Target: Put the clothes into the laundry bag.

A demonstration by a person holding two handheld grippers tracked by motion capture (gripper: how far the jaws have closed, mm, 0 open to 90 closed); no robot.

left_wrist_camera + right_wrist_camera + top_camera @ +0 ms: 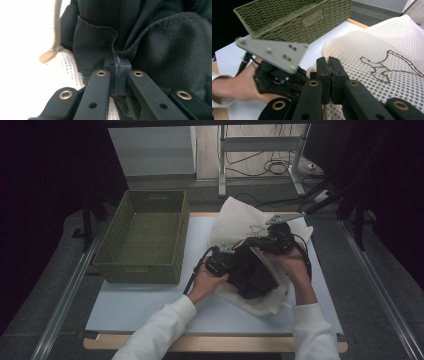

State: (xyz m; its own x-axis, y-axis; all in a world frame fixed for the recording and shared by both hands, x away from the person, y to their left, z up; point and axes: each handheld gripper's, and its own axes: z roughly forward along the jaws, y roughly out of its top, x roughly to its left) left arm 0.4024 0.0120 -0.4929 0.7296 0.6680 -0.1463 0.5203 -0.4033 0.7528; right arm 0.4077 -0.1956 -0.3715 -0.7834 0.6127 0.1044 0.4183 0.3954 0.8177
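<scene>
A cream mesh laundry bag (240, 220) with a brown line drawing lies on the white mat (150, 305). A black garment (255, 272) sits in its mouth and spills toward me. My left gripper (238, 254) comes in from the left, and its jaws are shut on a fold of the black garment (150, 37), as the left gripper (117, 65) view shows close up. My right gripper (253, 242), with a grey plate on top, is shut on the edge of the mesh bag (387, 50); the jaws of the right gripper (329, 67) stand tight together.
A green woven basket (145, 235) stands on the mat to the left of the bag, close behind the left gripper (279, 75). The bag's tan zip pull (46, 56) lies beside the garment. Metal rails run along both sides of the table.
</scene>
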